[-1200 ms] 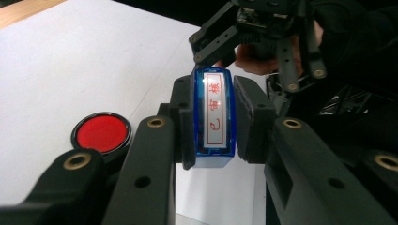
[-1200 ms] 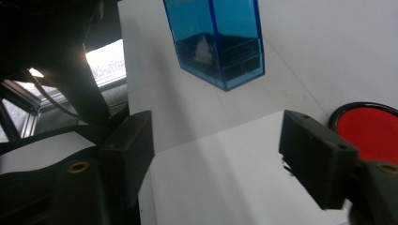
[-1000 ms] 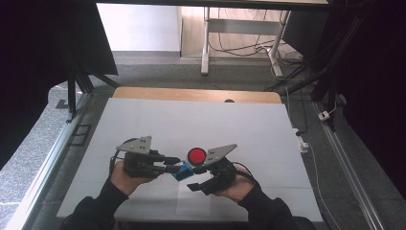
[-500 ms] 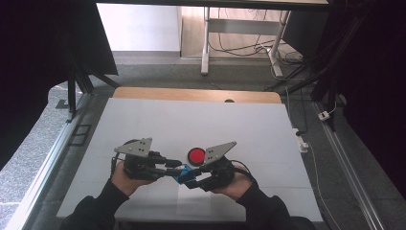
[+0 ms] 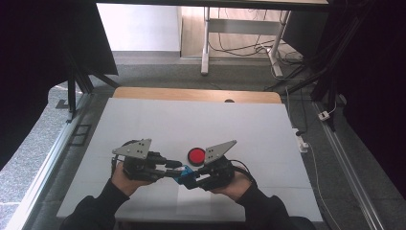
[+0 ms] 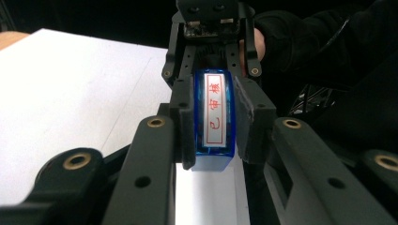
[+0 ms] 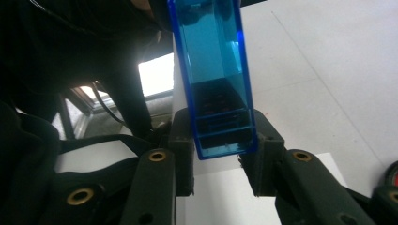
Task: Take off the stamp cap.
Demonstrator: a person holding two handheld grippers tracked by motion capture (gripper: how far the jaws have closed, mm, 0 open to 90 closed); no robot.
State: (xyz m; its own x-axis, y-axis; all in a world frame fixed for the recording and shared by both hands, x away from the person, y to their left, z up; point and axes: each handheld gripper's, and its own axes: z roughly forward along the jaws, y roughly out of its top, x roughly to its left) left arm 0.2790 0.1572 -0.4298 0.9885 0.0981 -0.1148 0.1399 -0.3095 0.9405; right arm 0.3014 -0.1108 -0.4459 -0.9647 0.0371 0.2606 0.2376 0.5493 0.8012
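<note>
Table: white top; both grippers meet near the front edge, centre.
Left gripper: clamped on one end of the blue stamp.
Right gripper: jaws have just been closing, pads now pressing the stamp's other end.
Stamp: held clear of the table, long axis running gripper to gripper (any pull goes along it).
Red cap: on the table just beyond, nearer the right gripper.

White worktop, wooden far edge; grey carpet floor; desk legs, cables at 12 o'clock.
</note>
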